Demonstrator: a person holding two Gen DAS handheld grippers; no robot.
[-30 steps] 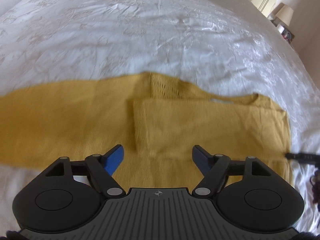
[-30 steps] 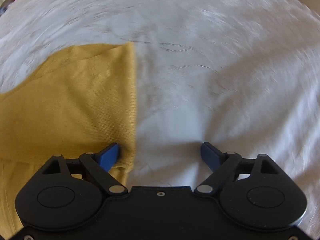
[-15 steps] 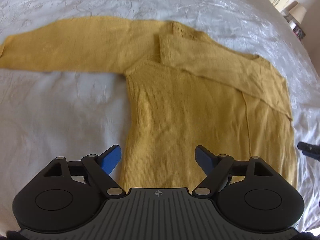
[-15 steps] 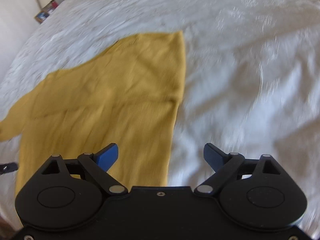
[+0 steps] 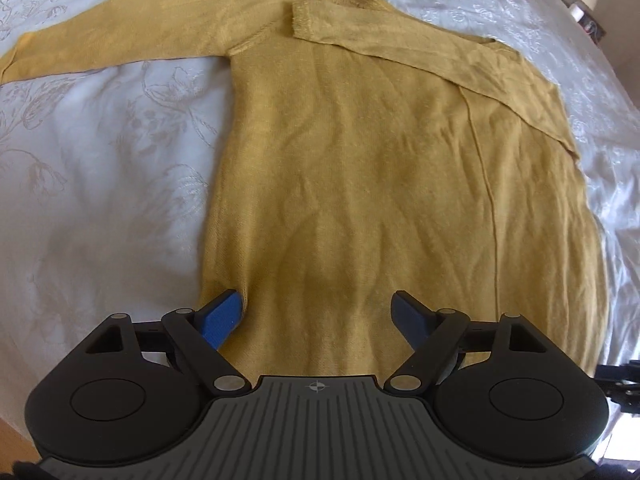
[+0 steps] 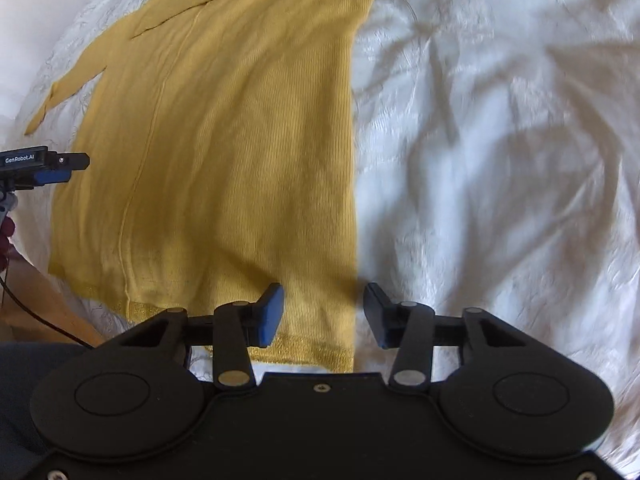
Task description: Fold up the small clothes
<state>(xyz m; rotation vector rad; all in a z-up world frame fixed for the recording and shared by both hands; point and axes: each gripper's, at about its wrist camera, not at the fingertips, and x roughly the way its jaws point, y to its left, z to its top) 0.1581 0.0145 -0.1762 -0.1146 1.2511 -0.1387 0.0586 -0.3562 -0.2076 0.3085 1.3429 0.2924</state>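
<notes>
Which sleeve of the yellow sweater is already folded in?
The right sleeve: it lies across the sweater chest. The left sleeve stretches flat onto the bedspread.

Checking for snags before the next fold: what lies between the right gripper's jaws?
In the right wrist view, the sweater's right side edge and gold hem, then bare white bedspread; nothing else.

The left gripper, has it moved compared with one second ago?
Yes. The left gripper has pulled back along the yellow sweater, from near the folded sleeve to the bottom hem.
</notes>
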